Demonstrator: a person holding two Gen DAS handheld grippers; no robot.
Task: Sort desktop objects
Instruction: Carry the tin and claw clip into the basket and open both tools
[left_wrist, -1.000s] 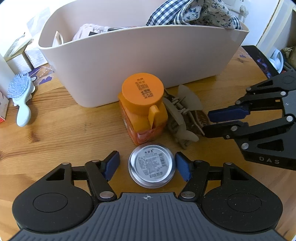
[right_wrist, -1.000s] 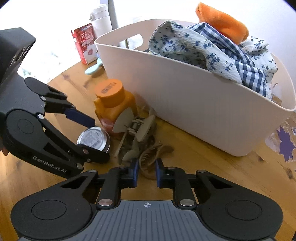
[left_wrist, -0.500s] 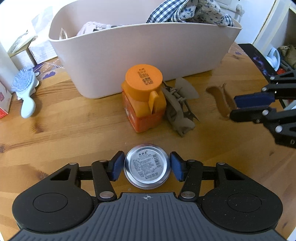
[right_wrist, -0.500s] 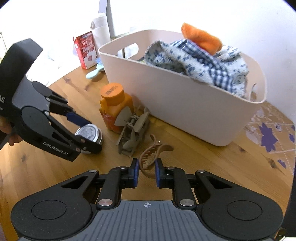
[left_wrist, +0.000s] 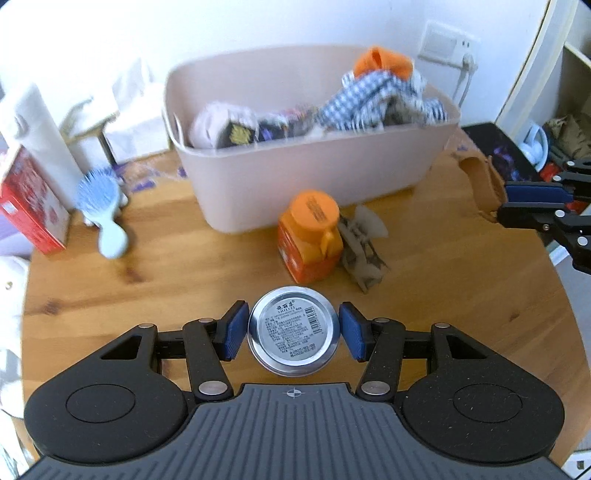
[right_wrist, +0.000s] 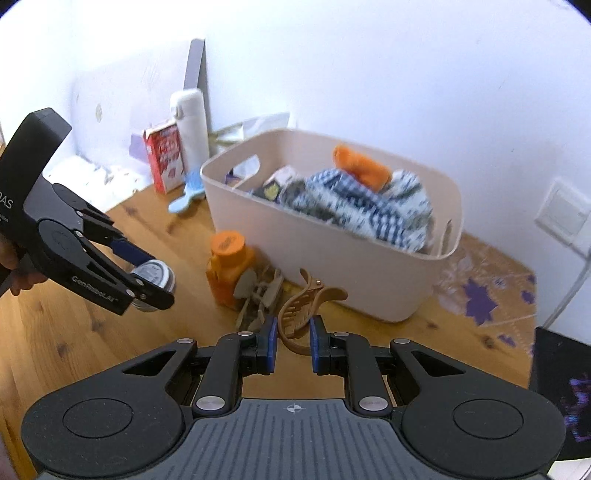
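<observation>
Left wrist view is showing the left gripper (left_wrist: 293, 330) clamping a round tin (left_wrist: 293, 329) and the right gripper (right_wrist: 293, 345) pinching a brown hair clip (right_wrist: 301, 308), both raised in front of the basket (left_wrist: 314, 181), likely for dropping in.

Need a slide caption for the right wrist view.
Right hand-held gripper lifts brown hair claw beside the laundry-filled tub.

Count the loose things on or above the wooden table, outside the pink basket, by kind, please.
Hair clips: 2, brown hair clip in the right gripper, grey hair clip on the table
Round tins: 1, tin in the left gripper
Orange bottles: 1
Hairbrushes: 1, blue
Red cartons: 1
White flasks: 1
Total: 7
</observation>
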